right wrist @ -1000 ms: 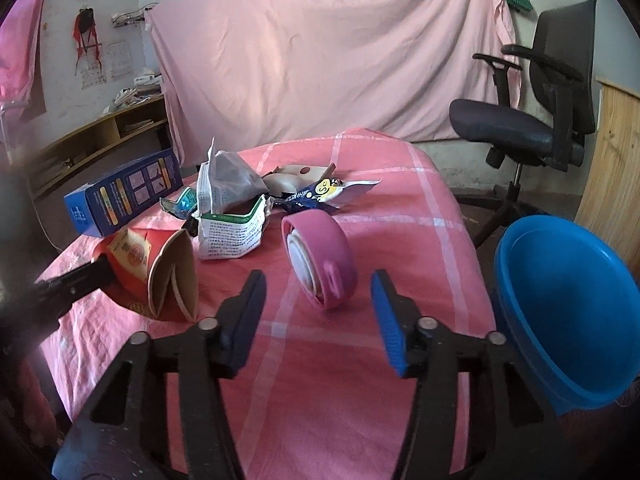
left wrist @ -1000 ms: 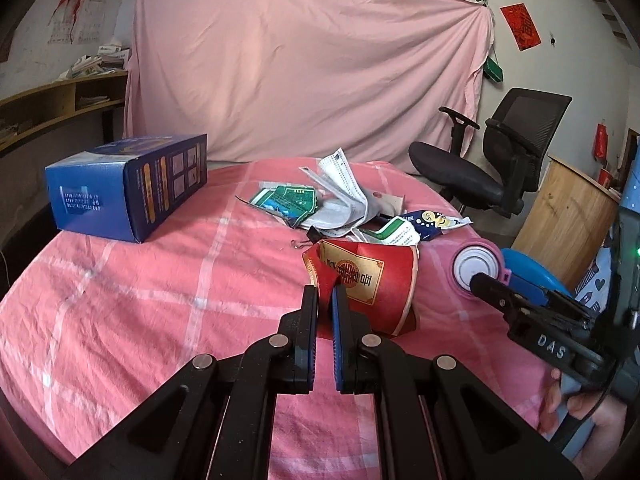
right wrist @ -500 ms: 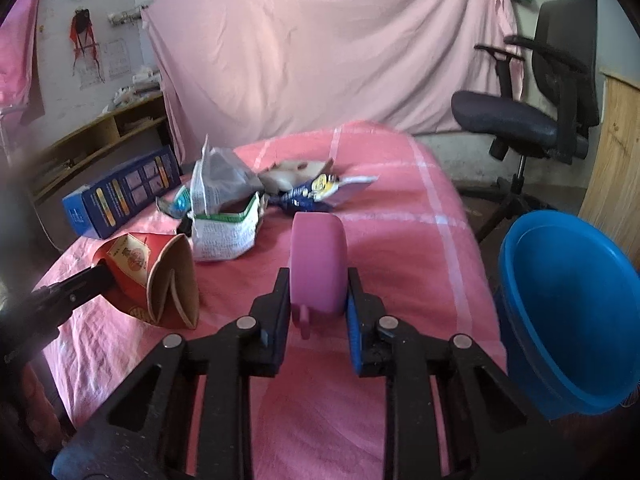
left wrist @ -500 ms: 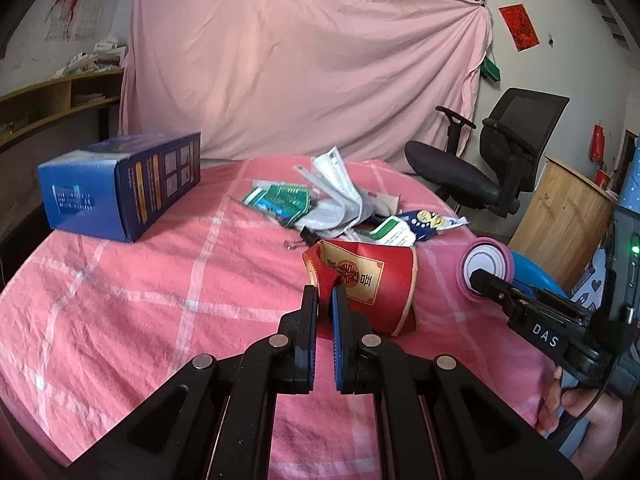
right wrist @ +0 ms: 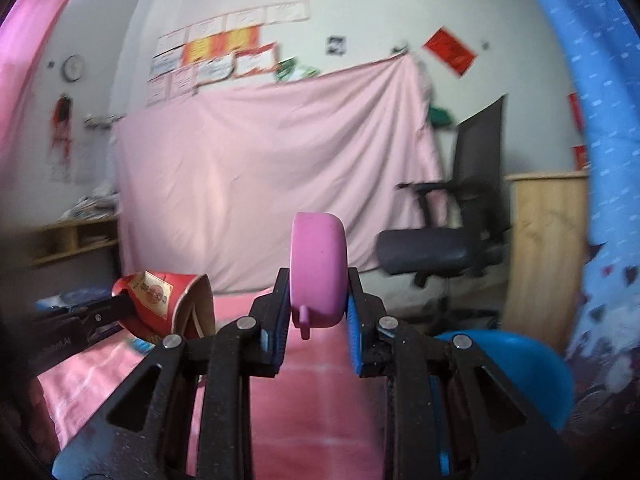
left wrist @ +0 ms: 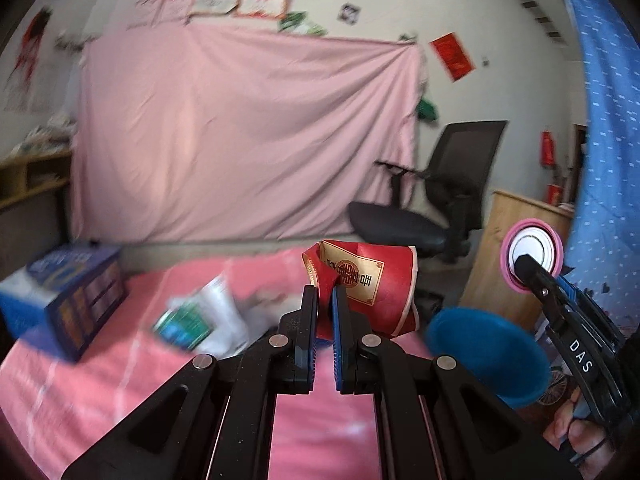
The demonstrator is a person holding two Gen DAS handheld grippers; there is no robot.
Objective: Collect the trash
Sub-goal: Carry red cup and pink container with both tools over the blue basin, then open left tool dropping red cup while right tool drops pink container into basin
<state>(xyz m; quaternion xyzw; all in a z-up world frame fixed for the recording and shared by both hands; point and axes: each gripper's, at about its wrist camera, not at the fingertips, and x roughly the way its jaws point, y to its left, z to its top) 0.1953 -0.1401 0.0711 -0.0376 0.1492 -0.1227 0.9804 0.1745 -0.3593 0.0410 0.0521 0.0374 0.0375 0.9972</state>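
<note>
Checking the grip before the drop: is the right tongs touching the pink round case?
Touching. The right wrist view shows the right tongs closed on the pink round case, both pads pressed against its sides, no gap, holding it off the table.

Black office chair (left wrist: 436, 208) before pink sheet (left wrist: 240, 140).

Open air above pink table (left wrist: 100, 392) | blue box (left wrist: 68, 296) at its left edge, wrapper pile (left wrist: 200, 320) mid-table | blue bin (left wrist: 488, 352) past its right edge, mouth unobstructed | office chair (left wrist: 432, 208) behind
</note>
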